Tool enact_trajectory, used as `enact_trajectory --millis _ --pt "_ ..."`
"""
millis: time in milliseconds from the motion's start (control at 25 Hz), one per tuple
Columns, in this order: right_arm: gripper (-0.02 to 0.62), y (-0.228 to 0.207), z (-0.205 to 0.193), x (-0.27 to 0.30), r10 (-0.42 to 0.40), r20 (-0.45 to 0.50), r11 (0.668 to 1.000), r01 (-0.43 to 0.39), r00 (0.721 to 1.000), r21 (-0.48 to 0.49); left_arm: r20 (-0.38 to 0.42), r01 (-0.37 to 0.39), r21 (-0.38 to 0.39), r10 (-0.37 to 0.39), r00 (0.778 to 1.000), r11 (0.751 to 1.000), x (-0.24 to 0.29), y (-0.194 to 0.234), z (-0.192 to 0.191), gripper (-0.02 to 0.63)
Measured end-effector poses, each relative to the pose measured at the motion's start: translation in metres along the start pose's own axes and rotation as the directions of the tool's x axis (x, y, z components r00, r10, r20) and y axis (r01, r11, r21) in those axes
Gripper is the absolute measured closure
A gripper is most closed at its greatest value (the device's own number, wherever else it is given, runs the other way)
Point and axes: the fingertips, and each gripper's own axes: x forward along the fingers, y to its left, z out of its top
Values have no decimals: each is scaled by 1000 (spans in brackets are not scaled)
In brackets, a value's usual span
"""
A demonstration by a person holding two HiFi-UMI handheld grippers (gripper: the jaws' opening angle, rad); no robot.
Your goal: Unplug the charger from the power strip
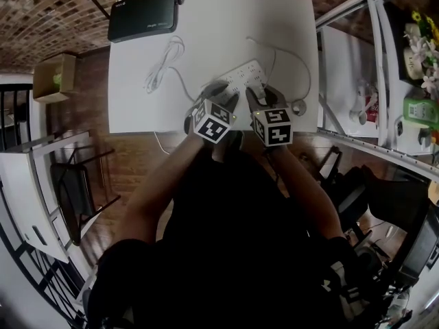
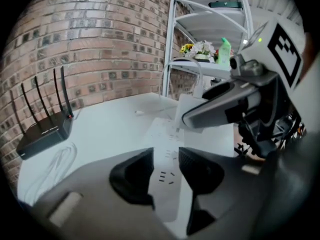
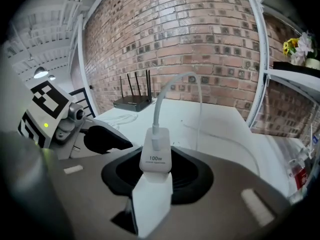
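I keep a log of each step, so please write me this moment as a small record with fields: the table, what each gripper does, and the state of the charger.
table: white, carrying a power strip, a black router and a loose white cable
left gripper: fingers on both sides of the power strip, gripping it
right gripper: fingers shut on the white charger, with the charger cable plugged into its top
charger out of socket: cannot tell
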Motion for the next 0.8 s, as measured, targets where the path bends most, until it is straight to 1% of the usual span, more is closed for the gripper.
enact_trajectory --millis 80,160,360,480,600,800 --pt "455 -1 1 -4 9 10 999 -9 1000 38 31 1 -14 0 1000 1000 -9 -3 7 448" --pt "454 -3 3 -9 20 26 995 -22 999 97 57 7 -35 -5 998 999 -17 -8 14 448" --pt "455 -10 8 -24 43 74 971 -59 996 233 109 32 -80 -23 994 996 -39 -16 31 448" --pt "454 -15 9 -32 64 90 951 -88 994 296 128 39 -94 -27 991 995 -51 -19 38 449" --pt "455 -24 7 -41 65 105 931 -98 992 350 141 42 -116 -25 990 992 -59 -21 41 448" --pt "454 -40 1 -52 66 138 887 -122 988 446 171 94 -201 -60 983 975 -77 -33 52 457"
